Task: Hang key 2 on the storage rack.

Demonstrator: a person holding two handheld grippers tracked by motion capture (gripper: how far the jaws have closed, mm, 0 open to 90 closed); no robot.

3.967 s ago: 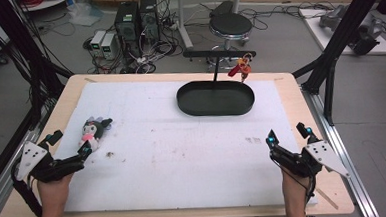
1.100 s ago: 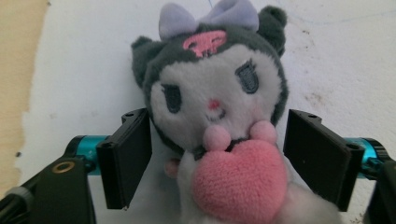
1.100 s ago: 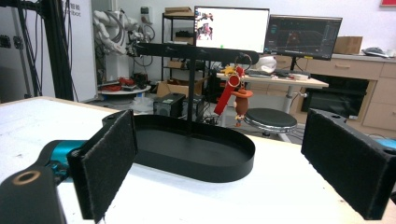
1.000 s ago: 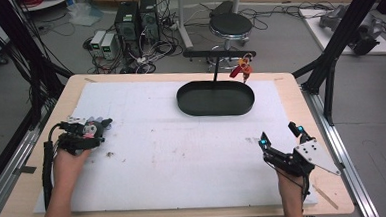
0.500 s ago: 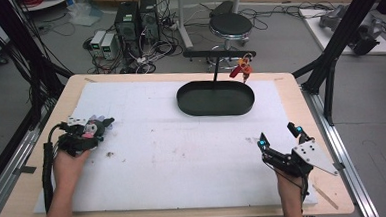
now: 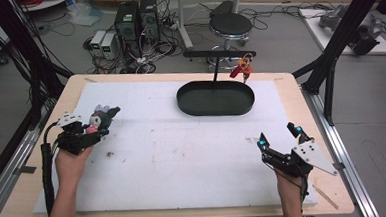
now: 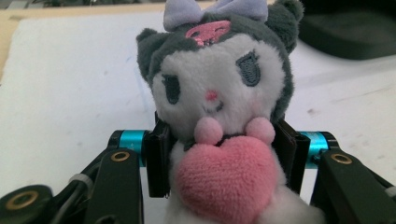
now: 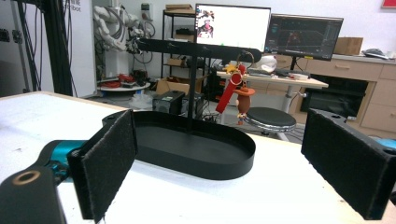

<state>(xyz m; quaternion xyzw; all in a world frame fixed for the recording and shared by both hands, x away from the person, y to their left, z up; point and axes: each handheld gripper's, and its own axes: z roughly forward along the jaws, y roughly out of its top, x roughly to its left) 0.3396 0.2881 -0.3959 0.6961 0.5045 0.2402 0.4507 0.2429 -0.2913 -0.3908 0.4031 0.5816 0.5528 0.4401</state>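
Note:
A plush toy, grey and white with a lilac bow and a pink heart, is at the left side of the white mat. My left gripper is shut on it. In the left gripper view the black pads press the plush toy at both sides of its body, and it faces the camera upright. My right gripper rests near the mat's front right corner, open with nothing between its pads. It points toward the black oval tray.
The black oval tray lies at the back middle of the mat, with a thin post and a crossbar rising from it. A red keychain figure hangs from the bar's right end. Computers, cables and a stool are beyond the table's far edge.
Four seconds ago the left gripper was open beside the lying plush toy. It has since shut on the toy and, in the last second, raised it a little. The right gripper has stayed put.

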